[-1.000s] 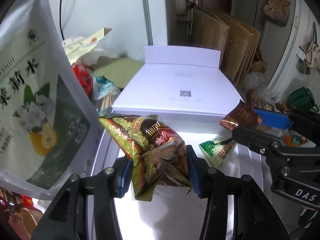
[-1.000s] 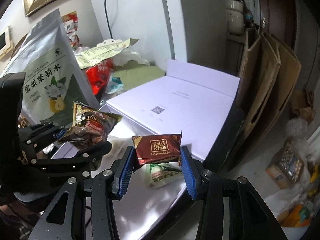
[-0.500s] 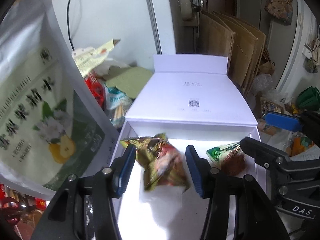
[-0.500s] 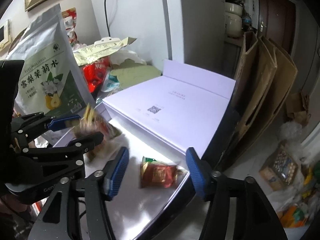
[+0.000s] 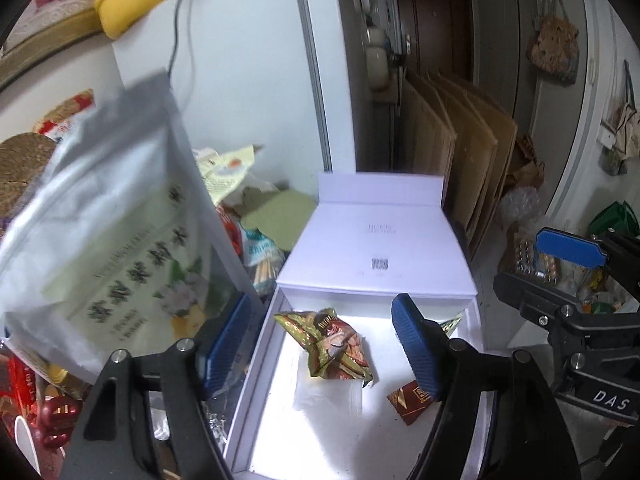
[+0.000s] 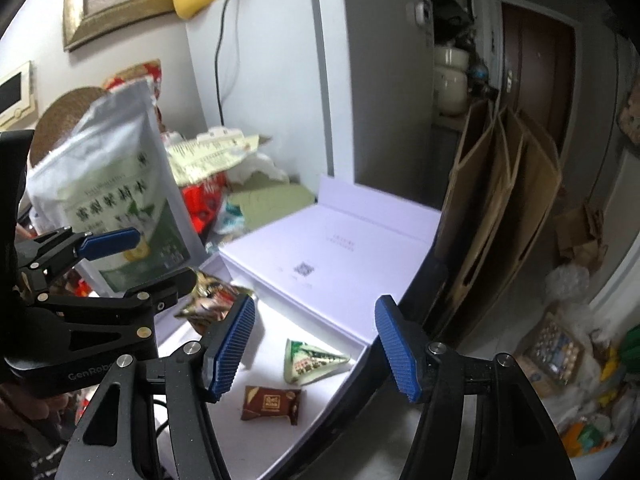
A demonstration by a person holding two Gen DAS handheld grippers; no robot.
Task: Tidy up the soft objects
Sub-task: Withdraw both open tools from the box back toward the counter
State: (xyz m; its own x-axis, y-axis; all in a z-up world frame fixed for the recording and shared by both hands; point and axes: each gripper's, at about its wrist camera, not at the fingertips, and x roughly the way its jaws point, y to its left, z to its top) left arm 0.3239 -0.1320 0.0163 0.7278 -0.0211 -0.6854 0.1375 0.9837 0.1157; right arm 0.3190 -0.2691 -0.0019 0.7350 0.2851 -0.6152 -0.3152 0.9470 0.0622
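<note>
Since the open white cardboard box [image 5: 256, 364] serves as my collecting bin, it sits below both claws. My left claw [image 5: 320, 344] is opening, empty, the crinkled gold-green snack packet [image 5: 332, 346] lying loose beneath it. My right claw [image 6: 316, 348] stands apart over the green triangular sachet [image 6: 310, 364] and small brown chocolate wrapper [image 6: 271, 402].

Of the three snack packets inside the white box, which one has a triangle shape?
The green and white packet, near the box's hinged lid. The brown chocolate packet is rectangular; the crumpled gold and red packet is irregular.
</note>
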